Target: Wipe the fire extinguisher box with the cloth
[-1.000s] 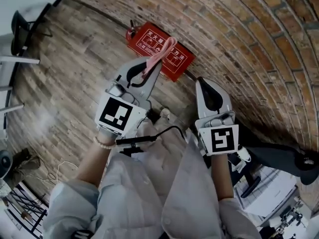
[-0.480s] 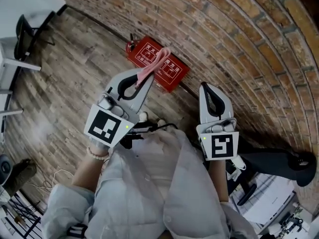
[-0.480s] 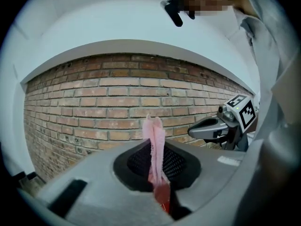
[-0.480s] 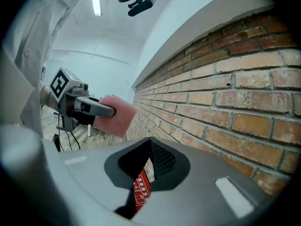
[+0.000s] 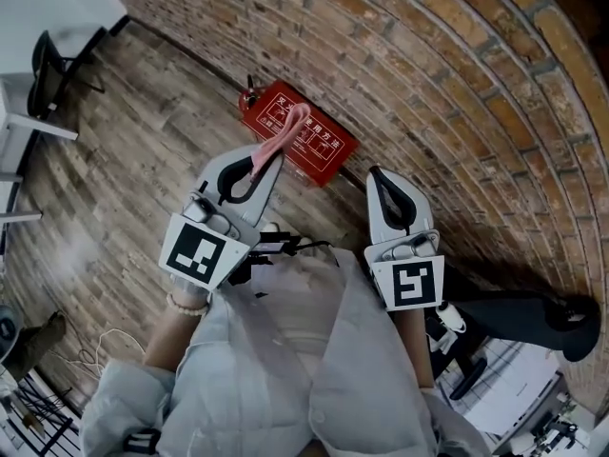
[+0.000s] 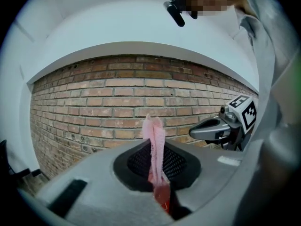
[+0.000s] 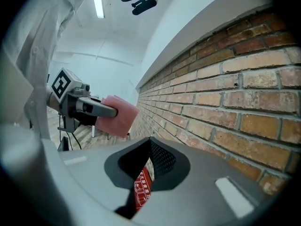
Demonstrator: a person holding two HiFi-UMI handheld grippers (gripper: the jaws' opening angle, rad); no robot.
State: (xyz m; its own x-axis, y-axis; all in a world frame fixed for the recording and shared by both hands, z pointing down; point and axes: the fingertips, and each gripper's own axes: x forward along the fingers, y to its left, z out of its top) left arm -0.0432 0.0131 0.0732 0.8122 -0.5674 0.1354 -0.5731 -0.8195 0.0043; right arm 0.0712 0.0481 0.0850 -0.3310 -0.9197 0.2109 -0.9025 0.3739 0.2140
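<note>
box [image 5: 324, 147]: red, lying flat | cloth [image 5: 282, 133]: pink, pinched (likely clear of box)

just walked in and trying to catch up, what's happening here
A person holds two grippers. The left gripper is shut on a pink cloth, held above the red rectangular fire extinguisher box that lies on the wooden plank floor against the brick wall. The right gripper is shut and empty, off to the side. Wiping does not seem to have begun.
</note>
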